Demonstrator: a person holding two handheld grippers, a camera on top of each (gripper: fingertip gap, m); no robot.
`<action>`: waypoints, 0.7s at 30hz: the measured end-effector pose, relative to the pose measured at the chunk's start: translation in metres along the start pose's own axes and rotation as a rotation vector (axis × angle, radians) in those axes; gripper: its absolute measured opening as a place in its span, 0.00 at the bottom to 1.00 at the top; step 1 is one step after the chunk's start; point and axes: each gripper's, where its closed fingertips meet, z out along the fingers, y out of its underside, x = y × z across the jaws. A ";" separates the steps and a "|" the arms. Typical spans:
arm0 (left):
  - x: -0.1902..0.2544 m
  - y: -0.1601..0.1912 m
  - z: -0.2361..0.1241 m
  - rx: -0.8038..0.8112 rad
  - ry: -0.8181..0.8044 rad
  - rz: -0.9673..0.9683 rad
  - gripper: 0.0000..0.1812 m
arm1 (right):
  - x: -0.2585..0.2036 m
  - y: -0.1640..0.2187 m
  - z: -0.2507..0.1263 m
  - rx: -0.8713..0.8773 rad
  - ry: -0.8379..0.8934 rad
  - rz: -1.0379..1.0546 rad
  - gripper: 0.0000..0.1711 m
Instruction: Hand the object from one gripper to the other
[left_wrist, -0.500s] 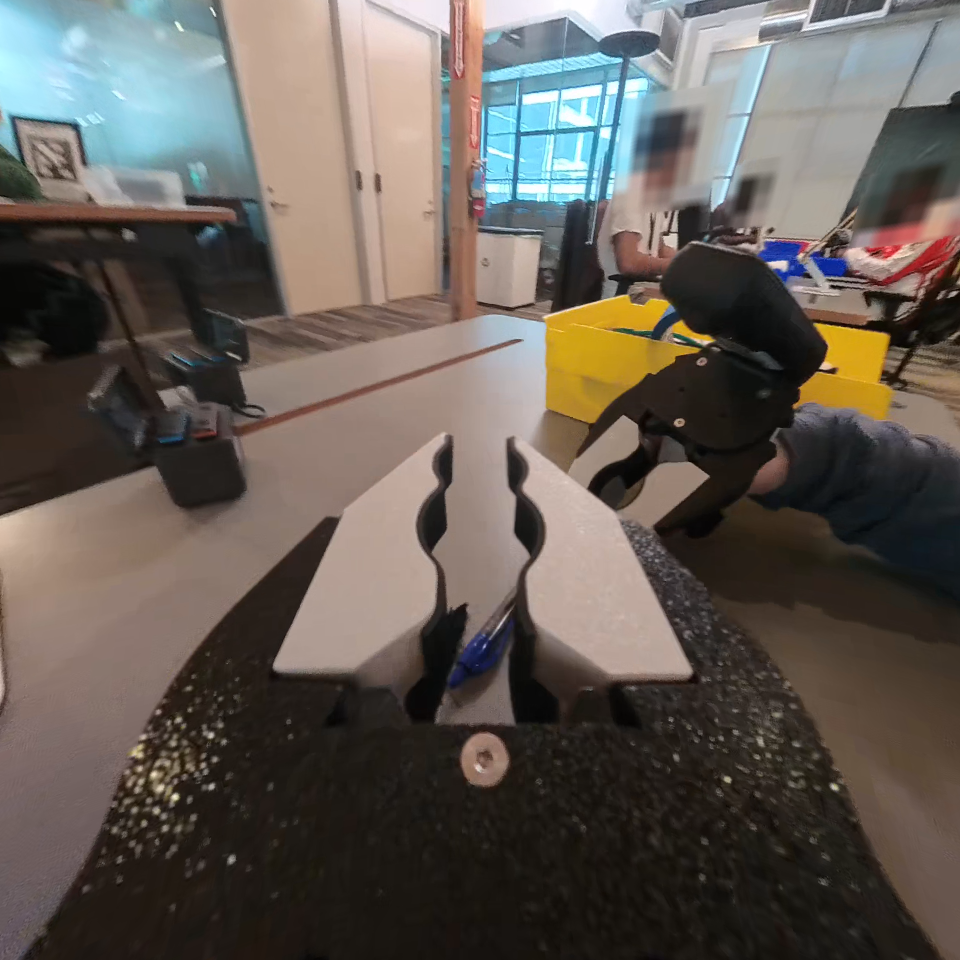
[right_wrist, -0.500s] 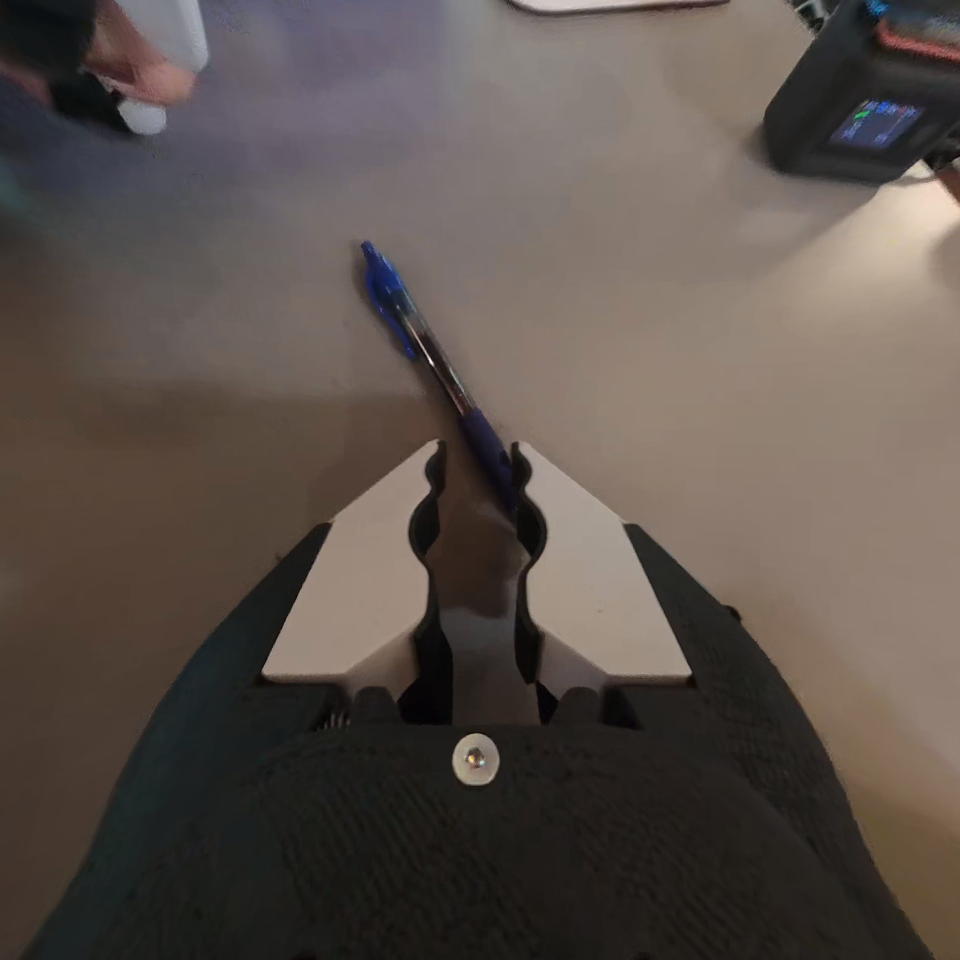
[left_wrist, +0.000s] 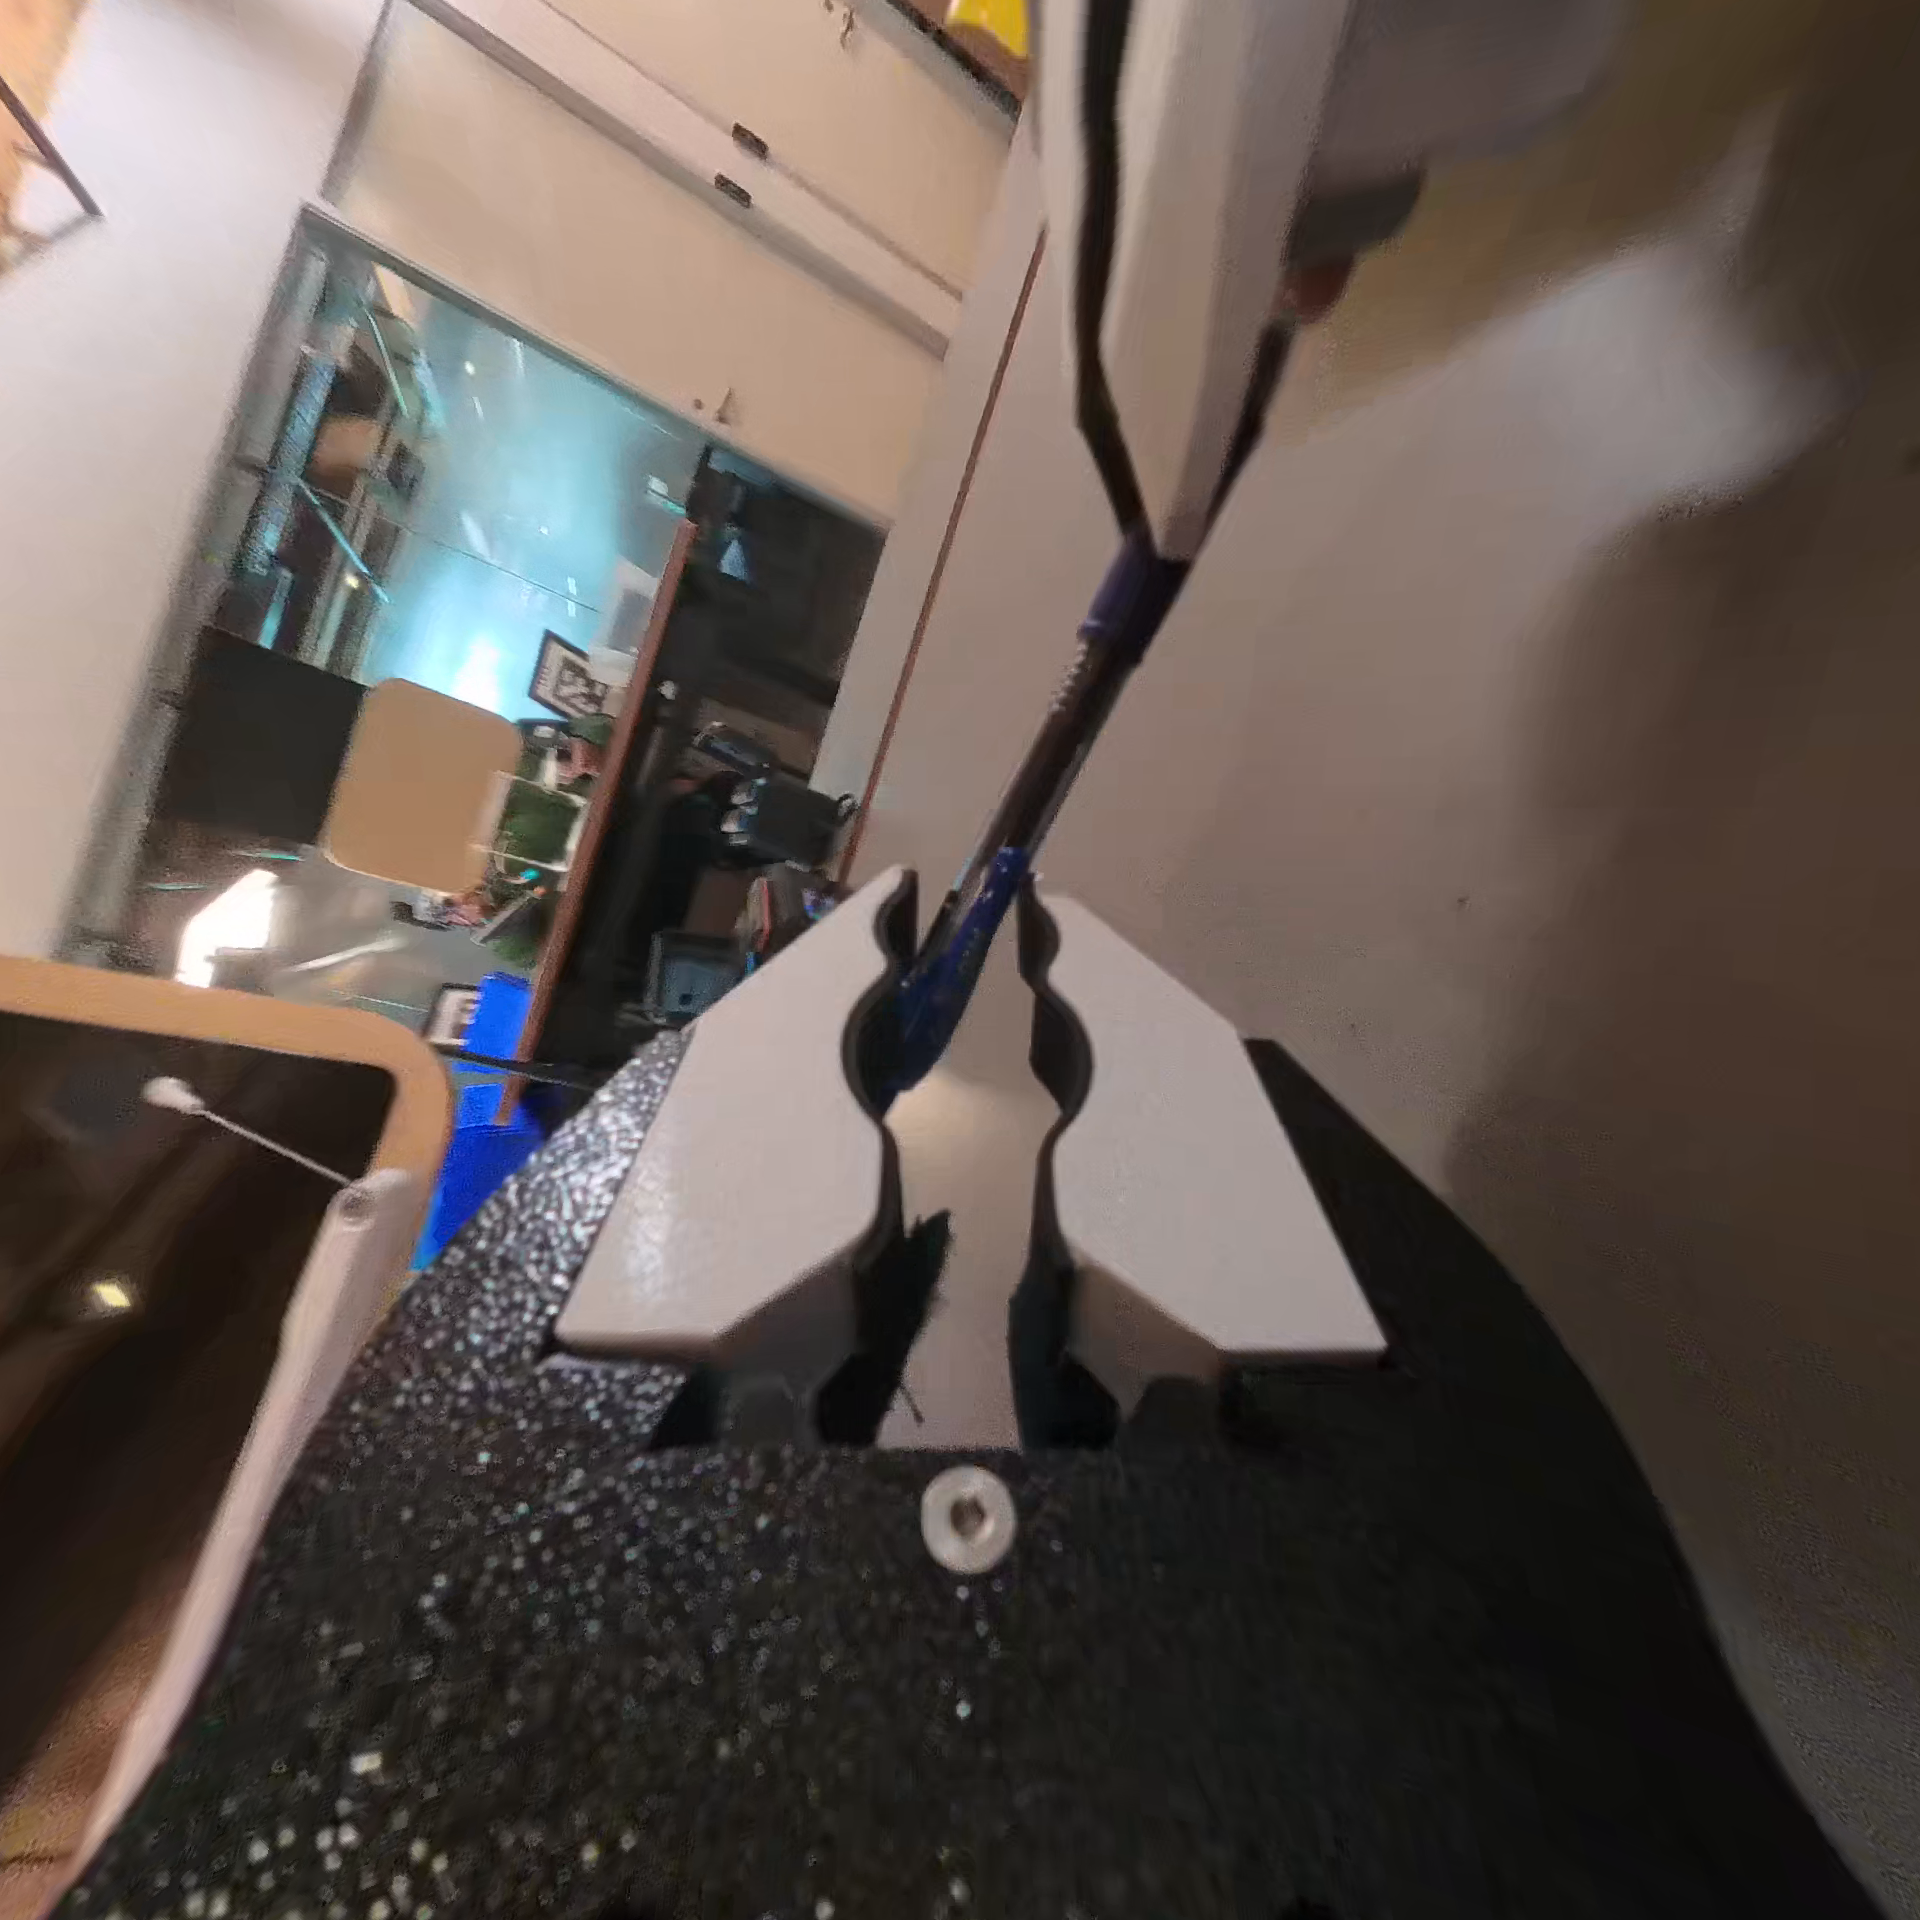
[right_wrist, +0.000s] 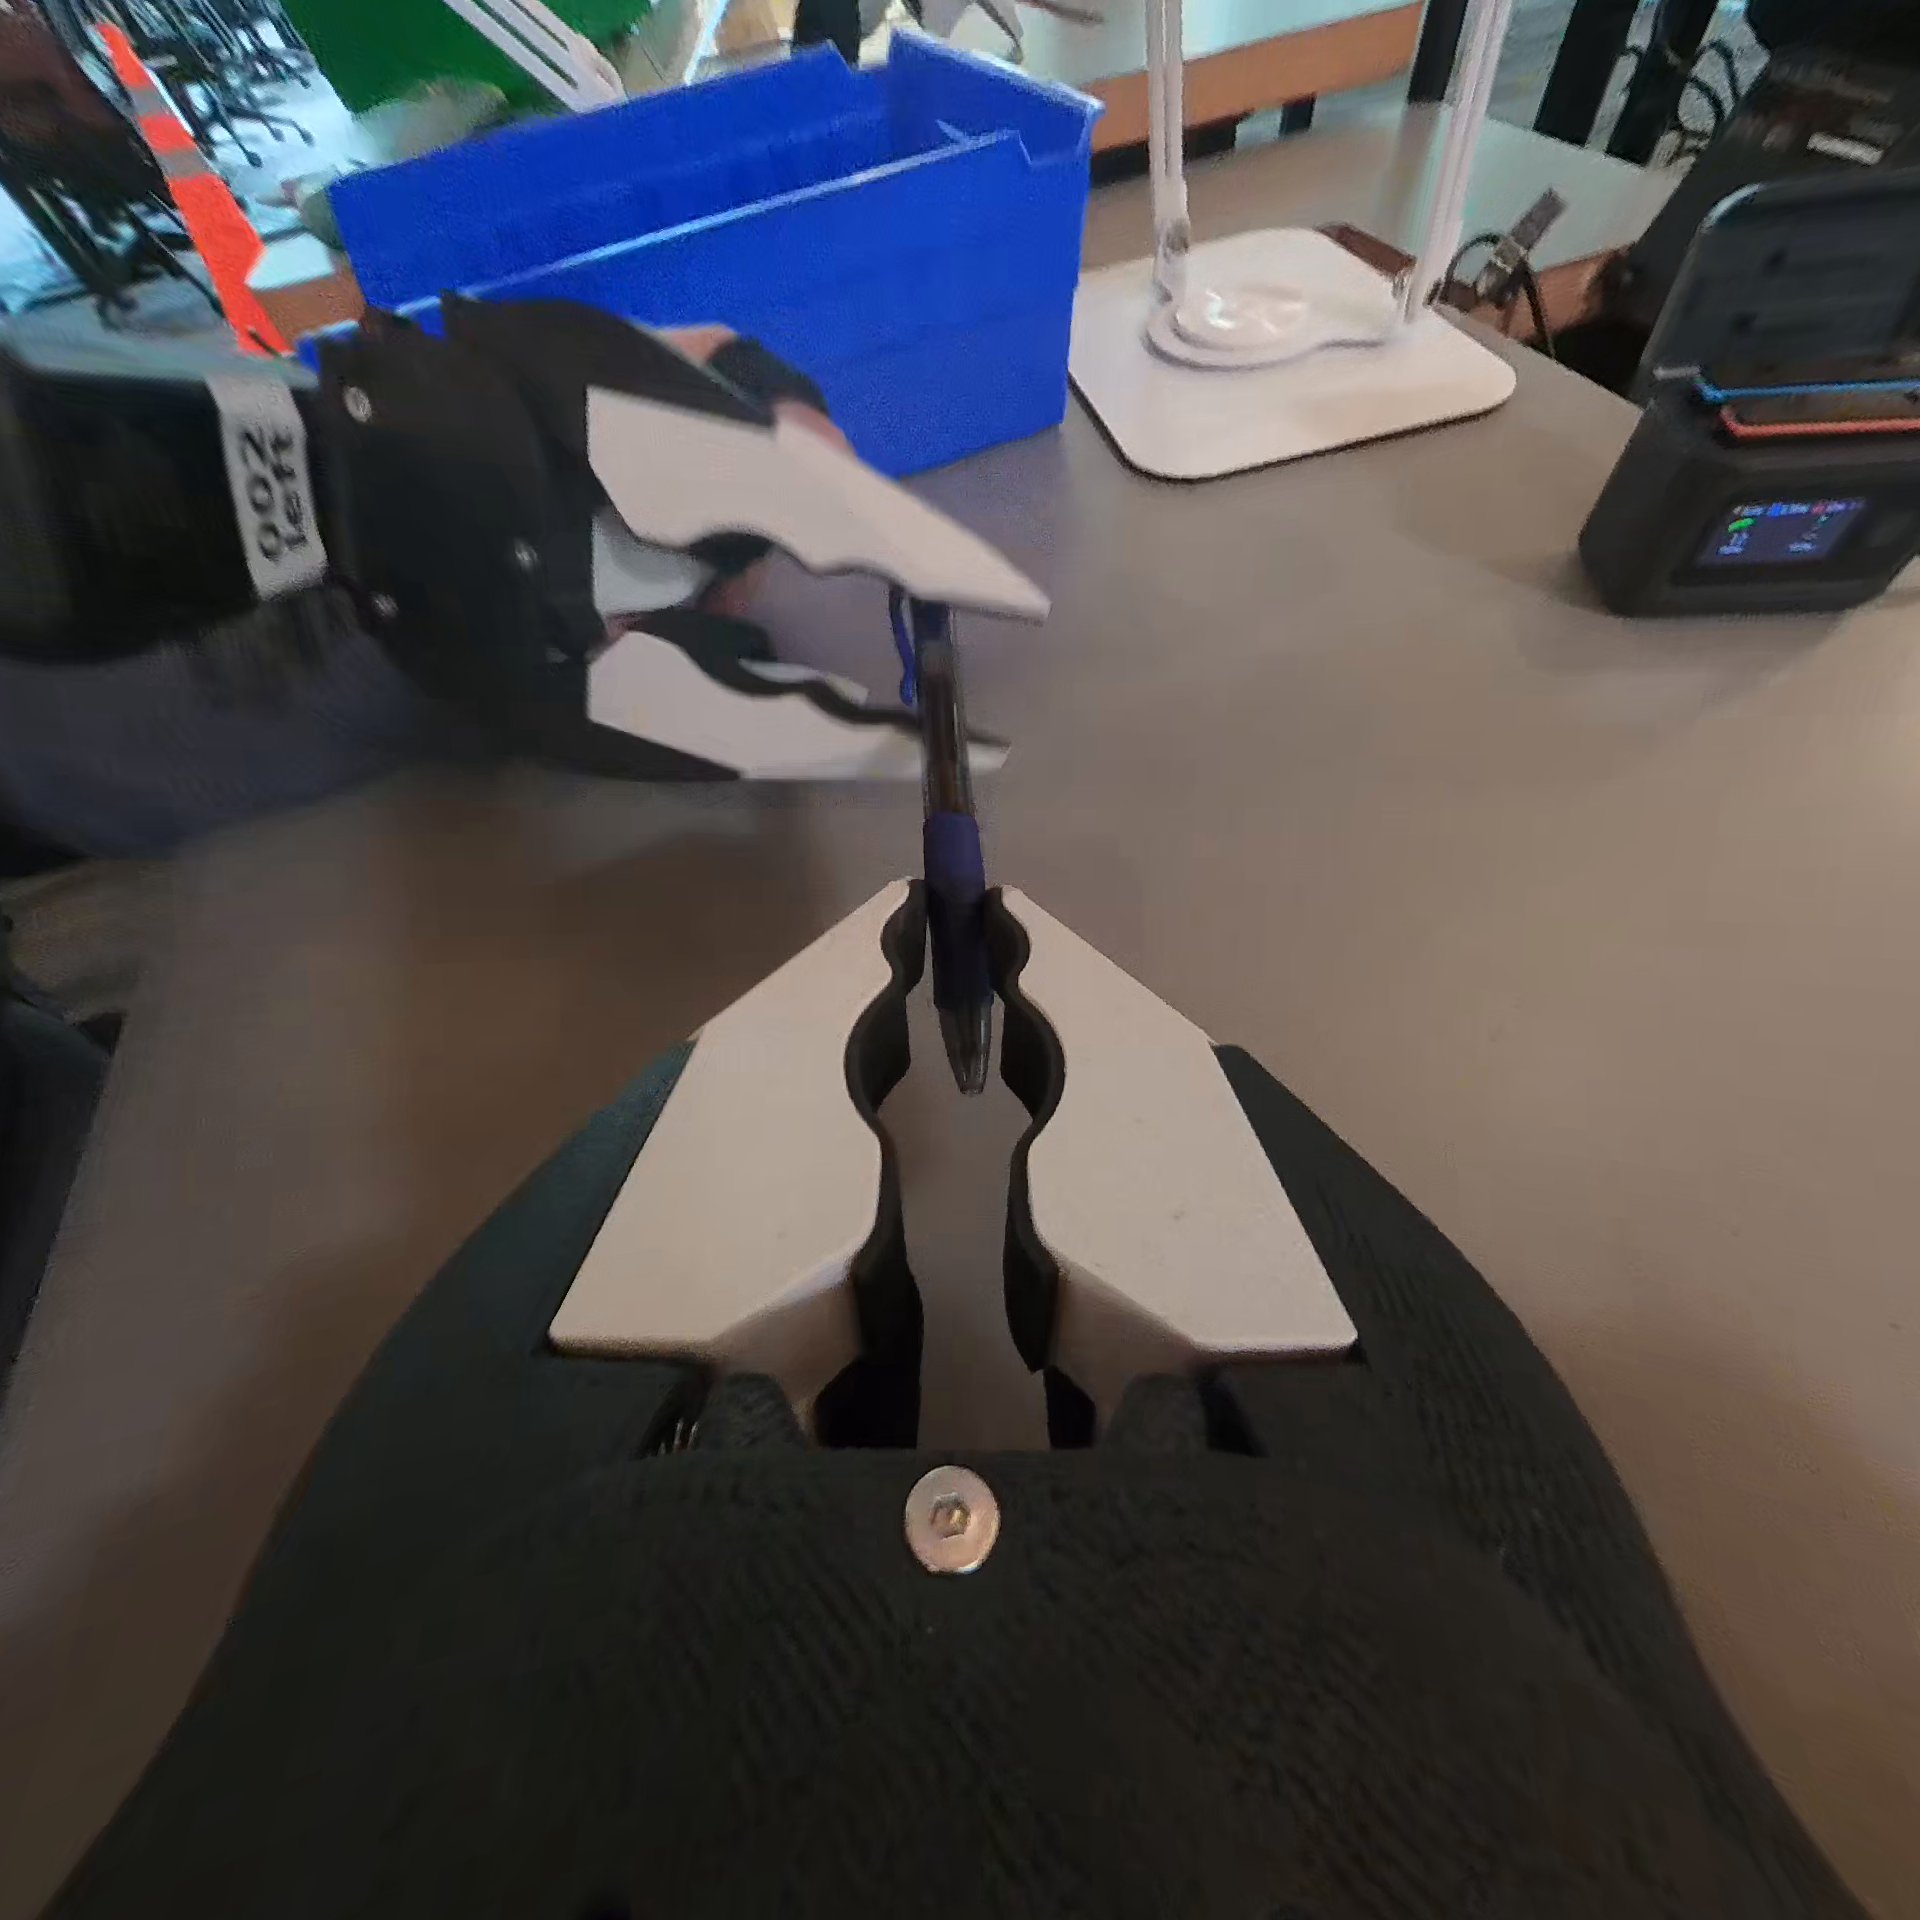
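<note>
Pen (right_wrist: 943, 748), blue with a dark clear barrel, hangs above the grey tabletop (right_wrist: 1455, 831), its grip end pinched between the closed fingers of the right gripper (right_wrist: 954, 902). Its clip end sits between the left gripper's (left_wrist: 964, 889) fingers (left_wrist: 790, 1081), which are parted around it without clearly clamping; a blue bin (right_wrist: 727, 260) and white lamp base (right_wrist: 1288, 364) stand behind

The pen (right_wrist: 948, 727), lifted off the table, now spans both grippers (right (right_wrist: 954, 902) clamps it).
</note>
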 end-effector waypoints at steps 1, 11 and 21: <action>0.001 0.001 0.001 -0.018 0.006 0.019 0.08 | 0.001 -0.003 -0.001 0.023 0.013 -0.021 0.05; 0.047 -0.012 -0.011 -0.085 0.620 -0.802 0.04 | 0.001 -0.036 0.000 0.034 0.673 -1.285 0.33; 0.048 -0.039 -0.031 0.034 0.898 -1.116 0.04 | 0.008 -0.020 0.013 -0.144 0.722 -1.517 0.25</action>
